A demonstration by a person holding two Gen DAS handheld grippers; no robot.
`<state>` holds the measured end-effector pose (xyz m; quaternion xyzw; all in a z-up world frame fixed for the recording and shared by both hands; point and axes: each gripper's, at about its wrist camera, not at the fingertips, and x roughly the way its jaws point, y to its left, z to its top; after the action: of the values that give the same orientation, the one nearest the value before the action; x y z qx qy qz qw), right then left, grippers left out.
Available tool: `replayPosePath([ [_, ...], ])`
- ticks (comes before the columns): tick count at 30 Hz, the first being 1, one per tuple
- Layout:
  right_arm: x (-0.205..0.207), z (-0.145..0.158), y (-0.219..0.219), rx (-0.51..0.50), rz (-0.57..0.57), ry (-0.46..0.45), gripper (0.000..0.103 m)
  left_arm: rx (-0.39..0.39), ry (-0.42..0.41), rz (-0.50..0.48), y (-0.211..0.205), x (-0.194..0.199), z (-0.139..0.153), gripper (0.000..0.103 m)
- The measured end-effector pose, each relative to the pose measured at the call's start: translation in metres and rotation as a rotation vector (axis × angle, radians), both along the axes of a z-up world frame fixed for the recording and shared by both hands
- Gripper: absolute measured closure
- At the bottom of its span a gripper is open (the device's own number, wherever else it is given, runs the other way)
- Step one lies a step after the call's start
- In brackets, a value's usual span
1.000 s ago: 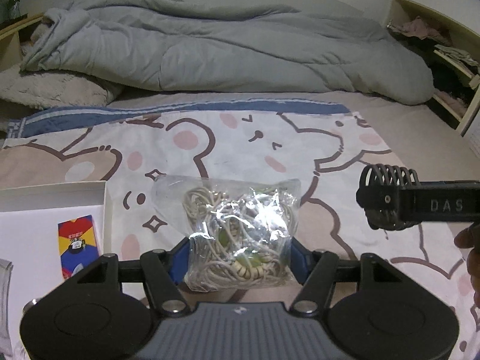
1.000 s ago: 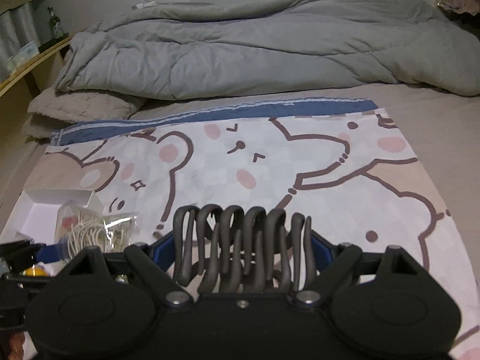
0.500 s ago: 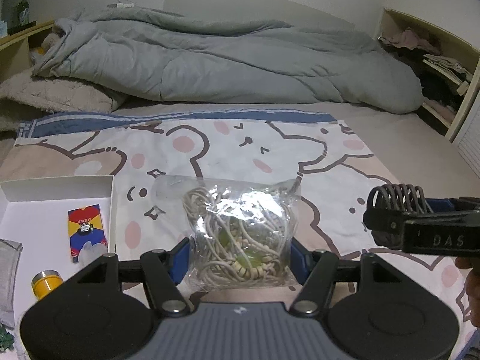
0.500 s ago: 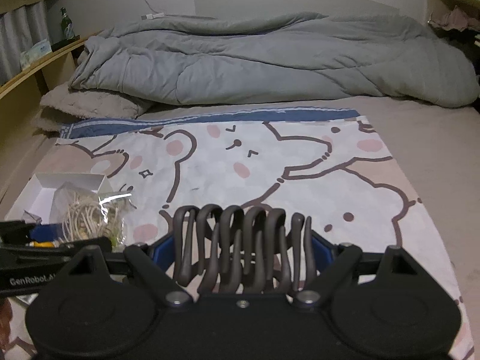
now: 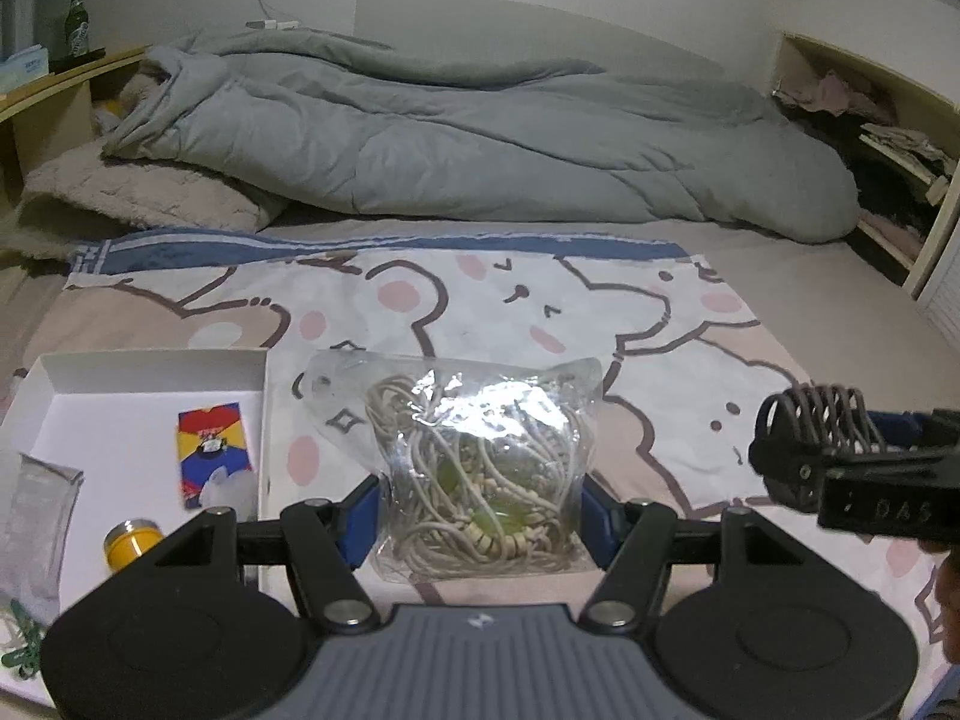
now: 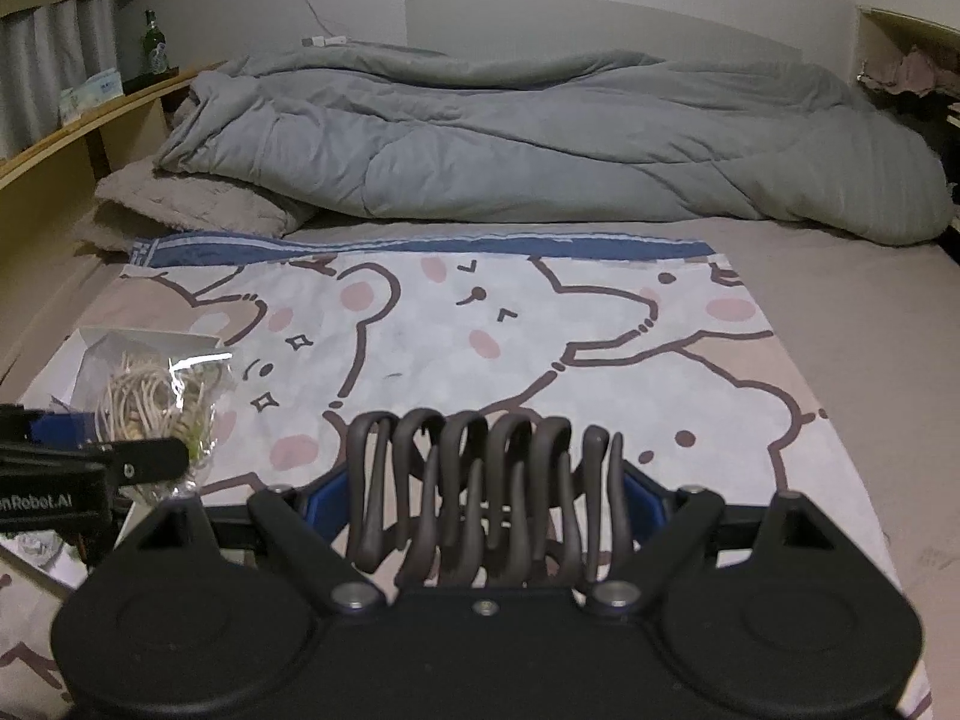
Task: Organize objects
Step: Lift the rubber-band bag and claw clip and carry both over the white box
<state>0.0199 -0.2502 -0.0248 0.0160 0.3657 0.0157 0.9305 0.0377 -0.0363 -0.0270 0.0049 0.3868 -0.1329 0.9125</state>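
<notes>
My left gripper (image 5: 480,516) is shut on a clear plastic bag of beige cords and beads (image 5: 480,462), held above the bear-print cloth (image 5: 510,312). In the right wrist view that bag (image 6: 162,402) hangs at the far left. My right gripper (image 6: 486,498) is shut on a dark brown coiled hair claw (image 6: 480,492), its blue pads pressing both ends. From the left wrist view the claw (image 5: 810,426) shows at the right edge. A white open box (image 5: 150,372) lies at the left, holding a colourful card pack (image 5: 213,450) and a small yellow tin (image 5: 132,540).
A grey duvet (image 5: 480,144) is heaped across the back of the bed, with a pillow (image 5: 138,198) at its left. A wooden shelf with a green bottle (image 6: 153,48) runs along the left wall. Cluttered shelves (image 5: 870,132) stand at the right. A clear pouch (image 5: 36,510) lies in the box.
Both grippers have drawn back and risen a little with their loads, so more of the bed, the box and the yellow tin come into view. Neither grip has changed.
</notes>
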Motion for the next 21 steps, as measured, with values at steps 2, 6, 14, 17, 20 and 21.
replayPosePath([
  [2,-0.003,0.002,0.002,0.003,0.007,-0.004,0.015,0.008,0.003,0.002,0.001,-0.003,0.000,0.038],
  [6,-0.008,0.004,0.007,-0.002,0.018,-0.009,0.015,0.011,-0.005,0.015,0.006,-0.008,0.003,0.038],
  [14,-0.012,0.006,0.012,-0.007,0.022,-0.011,0.015,-0.010,-0.016,0.027,0.015,-0.012,0.007,0.038],
  [17,-0.009,0.006,0.013,-0.010,0.023,-0.008,0.015,-0.017,-0.019,0.031,0.020,-0.013,0.008,0.038],
  [20,-0.005,0.006,0.017,-0.002,0.023,-0.005,0.015,-0.020,-0.017,0.044,0.028,-0.011,0.009,0.038],
  [21,-0.004,0.006,0.020,0.000,0.025,-0.003,0.015,-0.020,-0.017,0.051,0.032,-0.010,0.009,0.038],
])
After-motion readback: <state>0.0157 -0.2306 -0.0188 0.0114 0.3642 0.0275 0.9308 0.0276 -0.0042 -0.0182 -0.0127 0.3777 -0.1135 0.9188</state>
